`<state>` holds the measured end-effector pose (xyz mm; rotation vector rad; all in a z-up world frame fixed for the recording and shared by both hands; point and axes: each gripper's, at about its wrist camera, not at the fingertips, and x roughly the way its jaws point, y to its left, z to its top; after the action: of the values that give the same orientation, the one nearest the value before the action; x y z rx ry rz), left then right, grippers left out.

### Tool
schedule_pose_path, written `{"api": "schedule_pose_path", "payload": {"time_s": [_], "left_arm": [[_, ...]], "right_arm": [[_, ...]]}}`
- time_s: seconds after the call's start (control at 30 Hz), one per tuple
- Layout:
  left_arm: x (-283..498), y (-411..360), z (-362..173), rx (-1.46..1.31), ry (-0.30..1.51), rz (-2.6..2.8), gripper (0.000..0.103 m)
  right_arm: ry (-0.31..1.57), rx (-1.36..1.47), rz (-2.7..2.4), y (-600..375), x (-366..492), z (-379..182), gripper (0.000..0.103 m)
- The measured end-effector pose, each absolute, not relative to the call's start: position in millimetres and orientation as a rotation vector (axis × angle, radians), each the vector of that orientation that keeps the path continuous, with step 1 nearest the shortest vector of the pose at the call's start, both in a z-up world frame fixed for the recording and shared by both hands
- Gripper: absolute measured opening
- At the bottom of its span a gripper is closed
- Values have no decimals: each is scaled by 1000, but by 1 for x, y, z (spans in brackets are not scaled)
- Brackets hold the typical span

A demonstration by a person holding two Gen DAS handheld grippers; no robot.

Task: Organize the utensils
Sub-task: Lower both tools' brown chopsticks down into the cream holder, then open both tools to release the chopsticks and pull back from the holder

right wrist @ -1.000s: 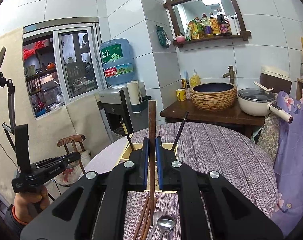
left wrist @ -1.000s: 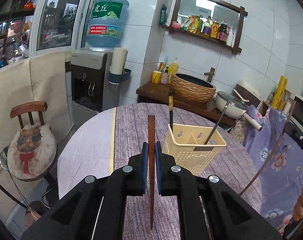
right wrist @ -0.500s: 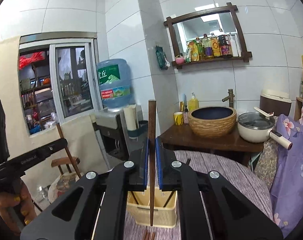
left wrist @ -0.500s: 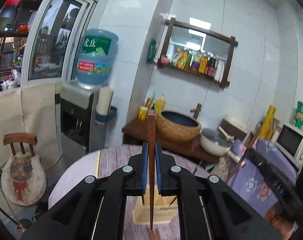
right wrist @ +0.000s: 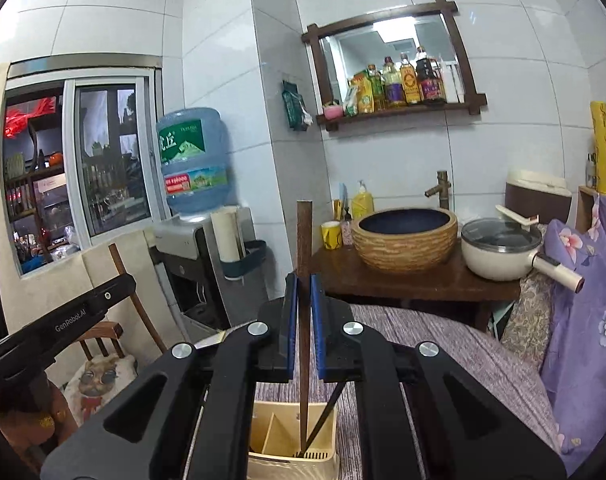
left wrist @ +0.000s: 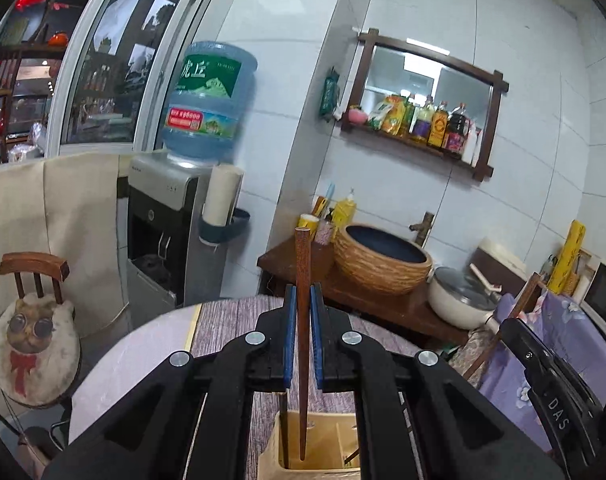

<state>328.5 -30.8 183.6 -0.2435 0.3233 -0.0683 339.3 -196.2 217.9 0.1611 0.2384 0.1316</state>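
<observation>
My left gripper (left wrist: 303,292) is shut on a brown wooden chopstick (left wrist: 303,260) held upright. Its lower tip hangs at the mouth of the cream utensil holder (left wrist: 335,436) right under the fingers. My right gripper (right wrist: 304,282) is shut on a second brown chopstick (right wrist: 304,236), also upright, with its tip down in the same holder (right wrist: 287,466). A dark utensil (right wrist: 323,412) leans inside the holder. Each wrist view catches the other gripper at its edge: the right one (left wrist: 543,380) and the left one (right wrist: 63,320).
The holder stands on a round table with a purple striped cloth (left wrist: 223,320). Beyond it are a water dispenser (left wrist: 163,232), a chair with a cat cushion (left wrist: 31,344), a dark side table with a woven basin (right wrist: 405,240) and a white pot (right wrist: 499,248). Purple floral fabric (right wrist: 583,320) hangs at the right.
Both grippers rose and closed in over the holder, each still gripping its chopstick. The holder slid from ahead to directly under the fingers. The spoons and chopsticks on the table left the right view.
</observation>
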Motion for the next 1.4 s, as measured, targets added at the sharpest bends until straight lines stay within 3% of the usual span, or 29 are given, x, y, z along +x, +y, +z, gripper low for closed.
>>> {"api": "schedule_pose_path", "payload": {"time_s": [0.2, 0.5, 0.57, 0.6, 0.63, 0.67, 0.7, 0.77, 0.83, 0.9, 1.03, 1.27, 1.4], "left_arm": [[335, -37, 137, -213, 406, -73, 8], [339, -40, 104, -190, 460, -66, 8], [339, -40, 103, -195, 482, -91, 12], [336, -39, 104, -198, 484, -96, 23], [333, -38, 104, -200, 481, -98, 47], [328, -37, 105, -206, 471, -98, 59], [318, -34, 108, -217, 448, -105, 69], [305, -34, 109, -215, 424, -124, 73], [291, -36, 107, -185, 438, -157, 91], [277, -35, 101, -168, 450, -178, 96], [256, -27, 79, -157, 510, -164, 97], [238, -20, 27, -131, 674, -115, 97], [227, -22, 5, -123, 732, -123, 91]], "right_arm": [[331, 175, 127, -193, 353, 167, 8], [390, 191, 136, -195, 358, 136, 8], [394, 199, 142, -197, 356, 135, 15], [390, 201, 140, -199, 354, 135, 20], [381, 202, 140, -200, 349, 135, 34], [372, 204, 141, -201, 344, 136, 48], [358, 209, 144, -203, 337, 137, 51], [349, 198, 148, -205, 324, 138, 57], [372, 177, 167, -205, 311, 136, 68], [387, 171, 180, -207, 297, 133, 71], [451, 140, 179, -213, 270, 113, 79], [611, 63, 135, -215, 239, 56, 79], [689, 49, 147, -211, 227, 24, 79]]}}
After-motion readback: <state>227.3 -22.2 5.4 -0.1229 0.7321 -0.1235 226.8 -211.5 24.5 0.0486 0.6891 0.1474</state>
